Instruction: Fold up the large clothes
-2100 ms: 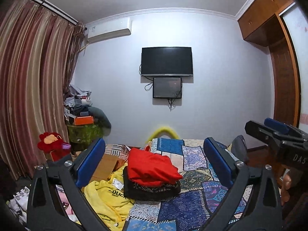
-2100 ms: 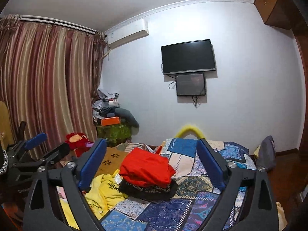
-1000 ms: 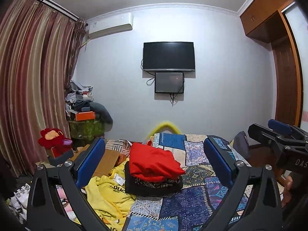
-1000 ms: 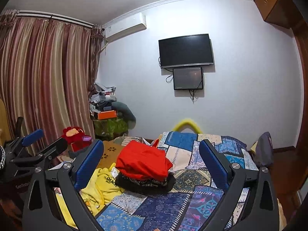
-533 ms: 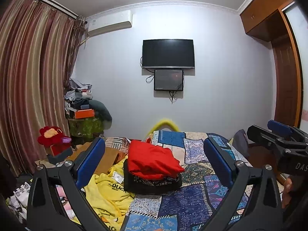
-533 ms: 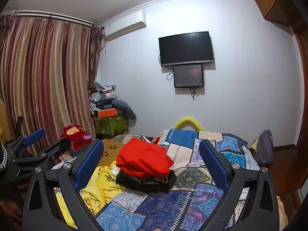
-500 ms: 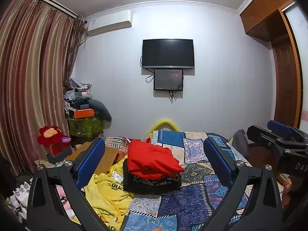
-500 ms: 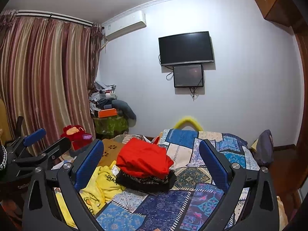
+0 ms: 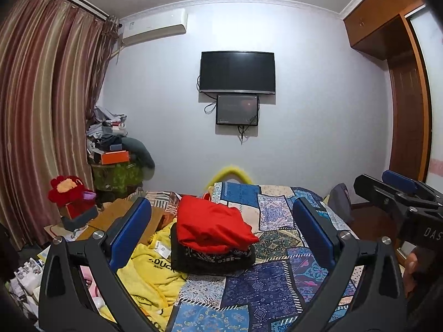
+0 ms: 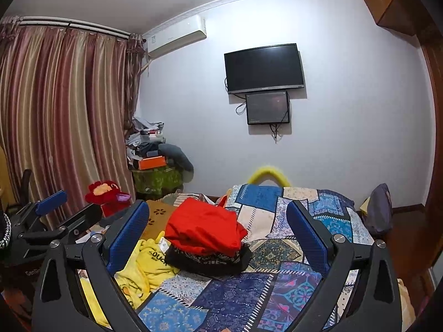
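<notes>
A folded red garment [image 9: 213, 225] lies on top of a folded black garment [image 9: 210, 261] on the patchwork bed [image 9: 265, 285]. A crumpled yellow garment [image 9: 149, 274] lies to their left. My left gripper [image 9: 221, 232] is open and empty, held well above and short of the pile. My right gripper [image 10: 218, 229] is open and empty too, with the red garment [image 10: 205, 228], black garment [image 10: 207, 261] and yellow garment [image 10: 141, 268] seen between its fingers. Each gripper shows at the edge of the other's view: the right one [image 9: 398, 193], the left one [image 10: 58, 215].
A red plush toy [image 9: 69, 191] on boxes and a cluttered green stand [image 9: 119, 174] stand left of the bed by the curtains [image 9: 47, 127]. A TV [image 9: 237, 72] hangs on the far wall. A wooden wardrobe [image 9: 407, 127] is at the right. A grey bag [image 10: 380, 210] sits by the bed.
Both grippers have tilted and drifted slightly, so the room sits a little lower in view than two seconds ago. The garments have not moved. Both stay open.
</notes>
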`<state>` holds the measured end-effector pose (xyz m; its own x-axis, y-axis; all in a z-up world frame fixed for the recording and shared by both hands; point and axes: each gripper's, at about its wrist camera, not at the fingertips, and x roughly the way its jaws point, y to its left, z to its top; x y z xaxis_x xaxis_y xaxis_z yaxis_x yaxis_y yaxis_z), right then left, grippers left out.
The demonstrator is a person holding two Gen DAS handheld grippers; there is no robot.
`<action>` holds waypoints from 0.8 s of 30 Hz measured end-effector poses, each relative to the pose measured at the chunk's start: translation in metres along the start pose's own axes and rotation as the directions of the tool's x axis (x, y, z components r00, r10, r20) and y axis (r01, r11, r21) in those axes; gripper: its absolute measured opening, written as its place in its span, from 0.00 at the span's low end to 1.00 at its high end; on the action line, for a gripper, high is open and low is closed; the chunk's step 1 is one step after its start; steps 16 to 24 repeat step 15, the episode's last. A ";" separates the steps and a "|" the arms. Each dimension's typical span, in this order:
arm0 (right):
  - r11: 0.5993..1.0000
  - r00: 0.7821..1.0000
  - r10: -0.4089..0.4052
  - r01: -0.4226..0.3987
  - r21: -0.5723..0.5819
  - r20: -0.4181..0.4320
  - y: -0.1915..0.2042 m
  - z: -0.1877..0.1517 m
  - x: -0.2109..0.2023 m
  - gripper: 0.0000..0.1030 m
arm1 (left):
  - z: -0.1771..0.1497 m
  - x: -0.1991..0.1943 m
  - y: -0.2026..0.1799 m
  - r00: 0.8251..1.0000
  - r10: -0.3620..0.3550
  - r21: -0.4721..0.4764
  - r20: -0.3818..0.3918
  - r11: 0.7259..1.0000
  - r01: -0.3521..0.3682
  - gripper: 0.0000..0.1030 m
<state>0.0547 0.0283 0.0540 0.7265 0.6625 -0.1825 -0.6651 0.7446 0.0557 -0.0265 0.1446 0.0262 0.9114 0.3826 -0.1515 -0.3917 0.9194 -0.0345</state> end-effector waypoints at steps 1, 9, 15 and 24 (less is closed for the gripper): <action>1.000 1.000 -0.001 0.001 0.001 -0.001 0.000 0.000 0.000 0.96 | 0.000 0.000 0.000 1.000 -0.001 0.000 0.000 1.000 0.001 1.00; 1.000 1.000 -0.005 0.005 0.019 -0.001 -0.003 0.001 0.000 0.96 | -0.002 0.001 -0.004 1.000 -0.003 0.005 -0.004 1.000 0.003 1.00; 1.000 1.000 -0.005 0.005 0.013 -0.009 -0.002 -0.002 0.001 0.96 | -0.004 0.003 -0.003 1.000 0.003 0.000 -0.012 1.000 -0.003 1.00; 1.000 1.000 -0.005 0.005 0.013 -0.009 -0.002 -0.002 0.001 0.96 | -0.004 0.003 -0.003 1.000 0.003 0.000 -0.012 1.000 -0.003 1.00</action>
